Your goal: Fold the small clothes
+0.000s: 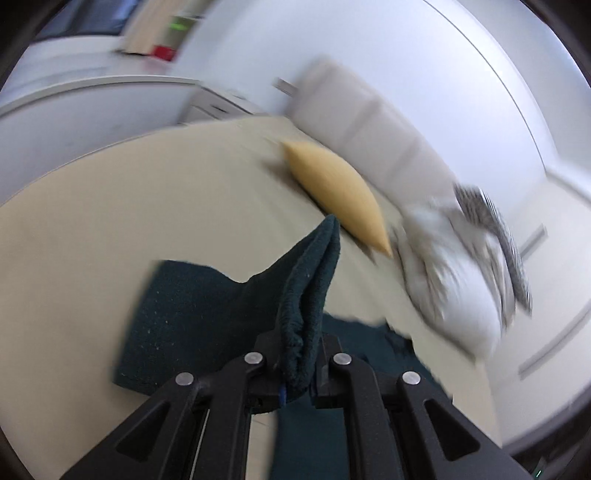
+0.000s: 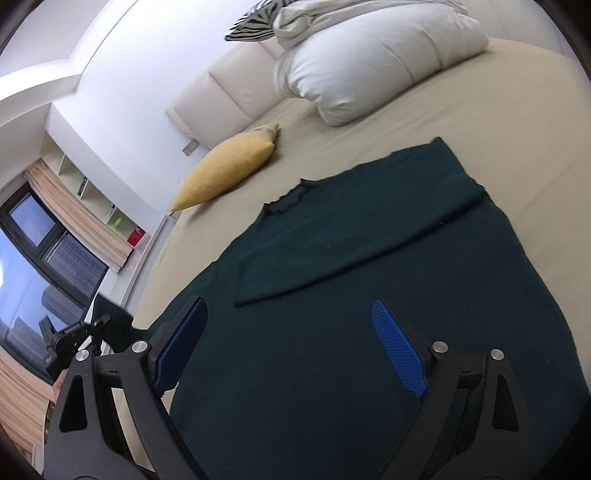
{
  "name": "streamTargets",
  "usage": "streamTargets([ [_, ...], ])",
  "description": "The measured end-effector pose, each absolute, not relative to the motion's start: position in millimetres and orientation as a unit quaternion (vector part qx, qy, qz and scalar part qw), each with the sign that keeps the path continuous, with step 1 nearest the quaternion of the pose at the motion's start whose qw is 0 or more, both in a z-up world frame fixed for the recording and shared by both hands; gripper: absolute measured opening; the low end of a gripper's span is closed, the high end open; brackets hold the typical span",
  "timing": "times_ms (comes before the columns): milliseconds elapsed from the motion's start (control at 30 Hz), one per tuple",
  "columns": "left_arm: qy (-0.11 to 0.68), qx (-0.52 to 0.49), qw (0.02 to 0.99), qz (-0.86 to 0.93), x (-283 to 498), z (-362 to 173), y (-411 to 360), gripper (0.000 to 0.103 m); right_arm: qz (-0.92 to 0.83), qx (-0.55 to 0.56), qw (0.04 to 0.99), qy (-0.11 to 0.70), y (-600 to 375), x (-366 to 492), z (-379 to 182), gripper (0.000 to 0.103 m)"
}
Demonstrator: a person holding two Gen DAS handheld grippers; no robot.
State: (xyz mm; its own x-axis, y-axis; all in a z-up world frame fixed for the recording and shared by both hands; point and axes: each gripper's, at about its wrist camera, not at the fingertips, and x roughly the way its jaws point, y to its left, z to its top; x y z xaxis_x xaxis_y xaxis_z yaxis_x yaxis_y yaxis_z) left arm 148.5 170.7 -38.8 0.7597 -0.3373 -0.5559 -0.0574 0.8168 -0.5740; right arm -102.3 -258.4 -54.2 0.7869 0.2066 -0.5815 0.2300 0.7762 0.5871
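A dark green sweater (image 2: 332, 295) lies spread on the beige bed (image 2: 498, 122), with one sleeve folded across its chest. In the left wrist view my left gripper (image 1: 299, 354) is shut on a bunched fold of the sweater (image 1: 310, 295), which rises in a ridge from between the black fingers; the picture is blurred. My right gripper (image 2: 291, 343) hovers over the lower part of the sweater, its blue pads (image 2: 399, 347) wide apart with nothing between them.
A yellow cushion (image 2: 225, 170) lies near the headboard (image 2: 218, 92). A white pillow (image 2: 369, 62) with crumpled bedding and a striped cushion (image 2: 255, 22) sits beside it. A window (image 2: 29, 273), curtains and wall shelves stand past the bed's edge.
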Motion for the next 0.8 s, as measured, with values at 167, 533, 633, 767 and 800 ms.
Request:
streamTargets([
  [167,0.395,-0.223,0.876,-0.16,156,-75,30,0.02,-0.027,0.357,0.873,0.332,-289,-116,-73,0.091],
  [533,0.407,-0.187,0.871,-0.202,78,-90,15,0.085,0.014,0.349,0.854,0.386,-288,-73,-101,0.091],
  [633,0.393,-0.213,0.878,-0.172,75,-82,63,0.083,0.052,0.319,0.856,0.403,-258,-44,-98,0.09],
  [767,0.392,-0.251,0.878,-0.116,87,-88,125,0.082,0.071,0.272,0.839,0.466,-207,11,-116,0.076],
  [800,0.393,-0.262,0.875,-0.104,88,-91,139,0.082,0.073,0.261,0.834,0.48,-197,23,-124,0.072],
])
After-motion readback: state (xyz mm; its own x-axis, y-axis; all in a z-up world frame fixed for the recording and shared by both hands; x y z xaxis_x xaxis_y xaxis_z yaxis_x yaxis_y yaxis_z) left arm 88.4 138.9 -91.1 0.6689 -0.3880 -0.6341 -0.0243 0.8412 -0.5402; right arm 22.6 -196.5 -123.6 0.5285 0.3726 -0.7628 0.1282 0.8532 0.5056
